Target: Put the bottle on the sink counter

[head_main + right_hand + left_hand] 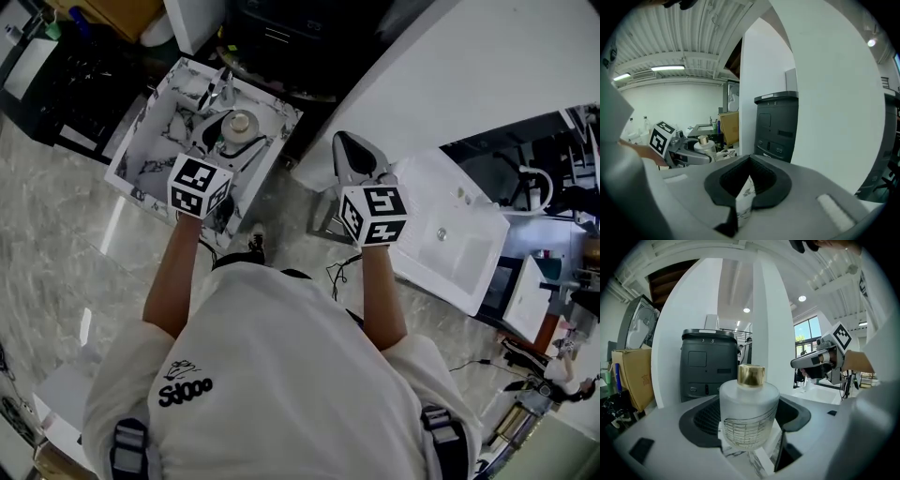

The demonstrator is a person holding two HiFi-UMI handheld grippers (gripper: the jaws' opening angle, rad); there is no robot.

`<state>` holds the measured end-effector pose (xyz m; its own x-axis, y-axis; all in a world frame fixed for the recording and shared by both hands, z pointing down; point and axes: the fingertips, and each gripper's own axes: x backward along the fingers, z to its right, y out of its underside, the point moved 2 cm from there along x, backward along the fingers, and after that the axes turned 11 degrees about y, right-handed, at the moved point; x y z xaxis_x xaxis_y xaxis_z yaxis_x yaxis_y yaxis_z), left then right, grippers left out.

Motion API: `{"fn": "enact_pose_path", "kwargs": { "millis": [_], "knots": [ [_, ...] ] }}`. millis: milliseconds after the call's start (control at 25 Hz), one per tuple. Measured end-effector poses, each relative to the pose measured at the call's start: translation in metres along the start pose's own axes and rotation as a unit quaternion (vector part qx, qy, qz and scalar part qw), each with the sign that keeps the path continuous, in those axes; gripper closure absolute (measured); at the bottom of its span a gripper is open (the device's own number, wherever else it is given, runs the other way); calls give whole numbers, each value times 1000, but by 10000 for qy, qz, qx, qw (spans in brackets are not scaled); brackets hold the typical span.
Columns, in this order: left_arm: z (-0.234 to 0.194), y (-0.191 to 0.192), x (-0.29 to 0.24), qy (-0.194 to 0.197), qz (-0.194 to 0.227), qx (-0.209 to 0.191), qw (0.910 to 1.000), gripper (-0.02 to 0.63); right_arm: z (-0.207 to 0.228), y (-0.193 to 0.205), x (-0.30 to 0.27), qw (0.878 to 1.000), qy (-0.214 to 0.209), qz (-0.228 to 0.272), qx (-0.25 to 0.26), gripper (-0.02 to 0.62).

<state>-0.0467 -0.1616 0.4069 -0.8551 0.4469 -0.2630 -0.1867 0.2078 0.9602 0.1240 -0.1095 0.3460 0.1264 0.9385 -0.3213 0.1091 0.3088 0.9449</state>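
You are holding the bottle [749, 414] in your left gripper [228, 138]. Its jaws are pressing on both sides of the frosted glass, and the gold cap [751, 375] is pointing up. The bottle is sitting over the marble sink counter [141, 150], toward its right side. I cannot tell if the bottom is touching the marble. A tap [216, 91] is standing at the far side of the marble bowl, just past the bottle.

Your right gripper [351, 155] is holding nothing. Its jaws are sitting almost together, with only a thin slit between them. It is hanging in the air between the marble sink counter and a plain white sink [469, 262] on your right. That white sink is showing a small drain hole [441, 234] in its bowl.

A big white slanted panel [469, 84] is running past the far side of the right gripper. A dark grey machine [705, 364] is standing behind the bottle. A cardboard box [630, 380] is sitting to the left of that machine. Black cables [342, 272] are lying on the grey floor [56, 234] near your feet.
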Motion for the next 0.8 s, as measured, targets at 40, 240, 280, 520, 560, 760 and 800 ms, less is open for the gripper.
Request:
{"fn": "enact_pose_path", "kwargs": {
  "millis": [40,240,280,520,560,760,800],
  "knots": [
    [-2,3,-4,26,-3,24,10000,264,0,2,-4,10000,-21,-43,23,586],
    [-7,17,-19,89,-45,191,9998,264,-3,12,-23,9996,-130,-239,26,586],
    [-9,20,-22,77,-37,246,9997,264,-3,14,-27,9994,-168,-283,38,586],
    [-25,39,-41,-84,41,451,9989,264,-3,26,-56,9968,-563,-528,201,586],
    [-27,43,-45,-111,51,495,9987,264,-3,28,-60,9963,-623,-559,214,586],
    [-41,66,-58,-222,105,685,9973,264,-6,45,-79,9936,-840,-737,171,586],
    [-44,70,-61,-218,98,691,9973,264,-6,49,-82,9932,-860,-772,135,586]
  ]
}}
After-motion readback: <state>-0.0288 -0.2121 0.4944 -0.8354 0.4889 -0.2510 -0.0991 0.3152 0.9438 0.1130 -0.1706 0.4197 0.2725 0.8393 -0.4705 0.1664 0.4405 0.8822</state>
